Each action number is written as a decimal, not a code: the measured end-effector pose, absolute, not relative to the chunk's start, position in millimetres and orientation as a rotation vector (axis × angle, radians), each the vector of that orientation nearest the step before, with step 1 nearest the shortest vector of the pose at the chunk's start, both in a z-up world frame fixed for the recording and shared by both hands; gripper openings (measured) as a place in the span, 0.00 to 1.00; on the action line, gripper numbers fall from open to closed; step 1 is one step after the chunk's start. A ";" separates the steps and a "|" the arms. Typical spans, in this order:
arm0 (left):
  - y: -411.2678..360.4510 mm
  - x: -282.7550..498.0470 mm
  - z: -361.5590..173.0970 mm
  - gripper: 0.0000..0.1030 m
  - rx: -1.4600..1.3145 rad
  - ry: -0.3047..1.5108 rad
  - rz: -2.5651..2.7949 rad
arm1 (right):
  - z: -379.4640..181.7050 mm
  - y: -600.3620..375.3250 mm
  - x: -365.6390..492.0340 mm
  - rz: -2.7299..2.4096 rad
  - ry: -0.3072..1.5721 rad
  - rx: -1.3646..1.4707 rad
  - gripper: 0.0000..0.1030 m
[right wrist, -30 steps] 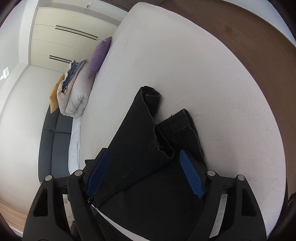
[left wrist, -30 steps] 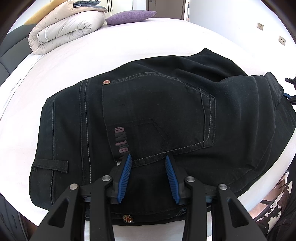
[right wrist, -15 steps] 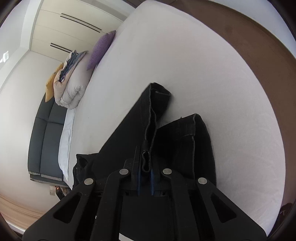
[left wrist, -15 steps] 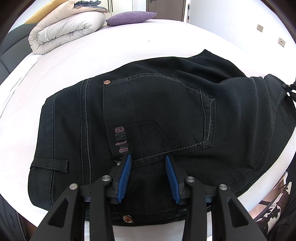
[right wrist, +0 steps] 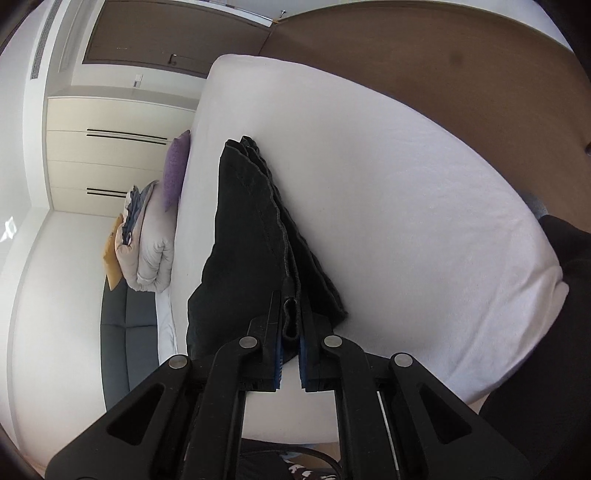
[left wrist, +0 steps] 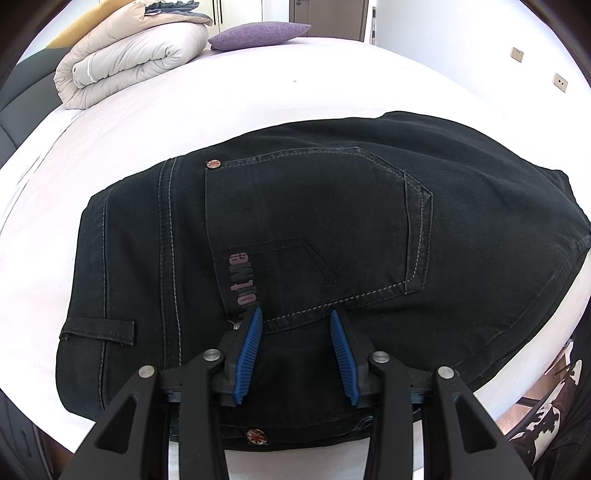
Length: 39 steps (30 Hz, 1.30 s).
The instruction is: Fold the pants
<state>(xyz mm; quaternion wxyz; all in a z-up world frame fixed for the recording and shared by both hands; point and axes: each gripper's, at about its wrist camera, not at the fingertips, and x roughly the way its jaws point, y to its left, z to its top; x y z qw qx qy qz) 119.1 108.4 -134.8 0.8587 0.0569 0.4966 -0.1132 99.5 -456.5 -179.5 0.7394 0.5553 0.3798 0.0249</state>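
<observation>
- The right gripper is pressed together on a thick bunch of the black pants; a rolled edge of denim stands up between its blue pads.
- From this pinch the cloth hangs and stretches away over the white bed, so this end of the pants is lifted off the sheet, while the far end rests on it.
- The left gripper has its jaws partly spread, with nothing squeezed between them. Its tips rest on or just above the seat of the pants, beside the lower edge of the back pocket; I cannot tell if they really press.
- This part of the pants lies flat on the bed, close to the near edge, with the waistband toward the left of this view.
- I judge the step in hand is to carry the leg end over the seat part, to make one fold.
- To do it well, the right grip should keep all layers together, because the bunch is thick and one layer can slip out.
- The lifted end should travel low and land with its edges in line with the waistband; the left tool should hold the seat down so it is not dragged.
- The left tool points steeply down at the cloth. The right one points more shallowly, along the lifted leg, and its view looks rolled to one side.
- A folded duvet and a purple pillow lie at the far end, well apart from the work.
</observation>
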 end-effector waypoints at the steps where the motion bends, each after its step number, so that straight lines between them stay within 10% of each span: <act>1: 108.2 119.7 -135.2 0.40 0.116 1.044 -0.237 | -178.2 -453.6 99.1 0.049 0.837 1.227 0.05; 29: 108.7 126.0 -136.7 0.40 0.142 1.073 -0.295 | -176.6 -459.9 108.7 0.081 0.867 1.097 0.05; 31: 110.8 126.3 -140.1 0.40 0.133 1.066 -0.293 | -167.2 -468.5 99.9 0.058 0.860 1.061 0.09; 35: 118.3 121.9 -143.8 0.40 0.116 1.055 -0.298 | -137.9 -496.4 91.0 -0.118 0.816 0.927 0.63; 39: 117.8 120.5 -145.7 0.40 0.114 1.054 -0.294 | -98.5 -490.5 132.6 0.069 0.785 0.802 0.64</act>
